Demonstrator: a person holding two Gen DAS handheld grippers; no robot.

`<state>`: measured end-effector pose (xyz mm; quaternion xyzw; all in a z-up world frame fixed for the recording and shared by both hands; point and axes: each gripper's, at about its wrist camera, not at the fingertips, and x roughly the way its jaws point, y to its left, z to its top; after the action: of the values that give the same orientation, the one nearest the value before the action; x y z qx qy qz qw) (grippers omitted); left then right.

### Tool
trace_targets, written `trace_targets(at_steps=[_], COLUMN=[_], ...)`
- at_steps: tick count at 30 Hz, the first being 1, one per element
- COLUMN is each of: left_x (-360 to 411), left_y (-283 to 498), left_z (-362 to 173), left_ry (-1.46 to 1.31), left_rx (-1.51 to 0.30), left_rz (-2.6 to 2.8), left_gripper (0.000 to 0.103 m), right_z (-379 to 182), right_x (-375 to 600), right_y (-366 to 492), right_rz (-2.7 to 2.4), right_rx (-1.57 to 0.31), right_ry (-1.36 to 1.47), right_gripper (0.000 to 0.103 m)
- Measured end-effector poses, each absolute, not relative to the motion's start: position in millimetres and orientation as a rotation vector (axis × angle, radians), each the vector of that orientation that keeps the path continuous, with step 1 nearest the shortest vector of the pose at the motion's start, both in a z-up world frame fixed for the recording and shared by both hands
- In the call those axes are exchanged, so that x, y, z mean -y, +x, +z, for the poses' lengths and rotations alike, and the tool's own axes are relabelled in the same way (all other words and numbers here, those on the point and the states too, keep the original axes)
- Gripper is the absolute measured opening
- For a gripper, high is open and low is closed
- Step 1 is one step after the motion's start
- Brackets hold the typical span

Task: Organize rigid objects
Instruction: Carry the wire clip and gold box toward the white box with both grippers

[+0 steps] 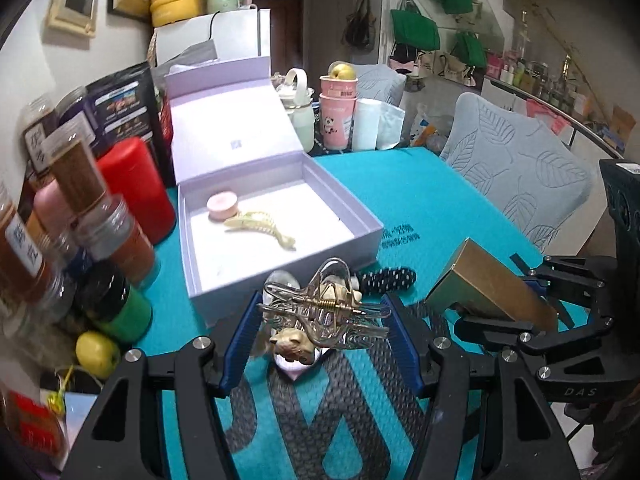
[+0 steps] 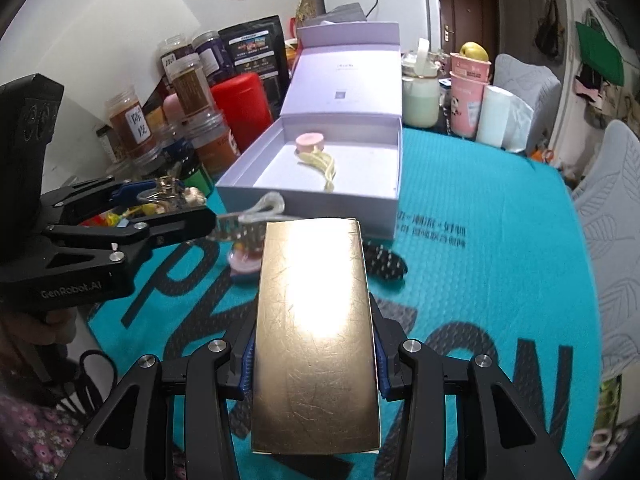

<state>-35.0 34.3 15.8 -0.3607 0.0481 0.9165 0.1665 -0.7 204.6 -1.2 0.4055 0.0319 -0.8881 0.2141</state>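
The left gripper point(image 1: 322, 320) was clamped on a clear and gold hair claw point(image 1: 324, 312), its blue pads point(image 1: 236, 344) pressing both sides, held above the teal mat point(image 1: 440, 208); the right gripper point(image 2: 314, 356) gripped a gold box point(image 2: 316, 336) by its long sides, tilted upward, just to the right of the left tool; beneath and beyond them a black dotted clip point(image 1: 386, 278) lay on the mat, beside the open lilac box point(image 1: 360, 216); inside that box a pink round case point(image 1: 222, 206) rested touching a pale yellow hair clip point(image 1: 262, 226); jars point(image 1: 80, 184) stood to the left.
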Motion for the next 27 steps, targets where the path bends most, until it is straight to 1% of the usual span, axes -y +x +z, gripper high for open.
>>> trace_targets(at_steps=[11,18,27], left_x=[-34,-42,-51], left_y=[-74,-96,-132], left_z=[40,55,59], left_ry=[-0.963,-0.902,-0.912], left_rx=[-0.151,-0.223,-0.199], left_rz=[2.668,2.688,2.673], left_gripper=[0.061,0.061,0.061], right_z=[14,24,36], right_x=[-214,-218,-215], right_y=[-40,-64,-99], right_rz=[-2.462,-2.468,-2.460], right_rx=[-0.112,-0.122,-0.114], right_ry=[1.104,1.081,1.059], right_gripper=[0.043,0.043,0.043])
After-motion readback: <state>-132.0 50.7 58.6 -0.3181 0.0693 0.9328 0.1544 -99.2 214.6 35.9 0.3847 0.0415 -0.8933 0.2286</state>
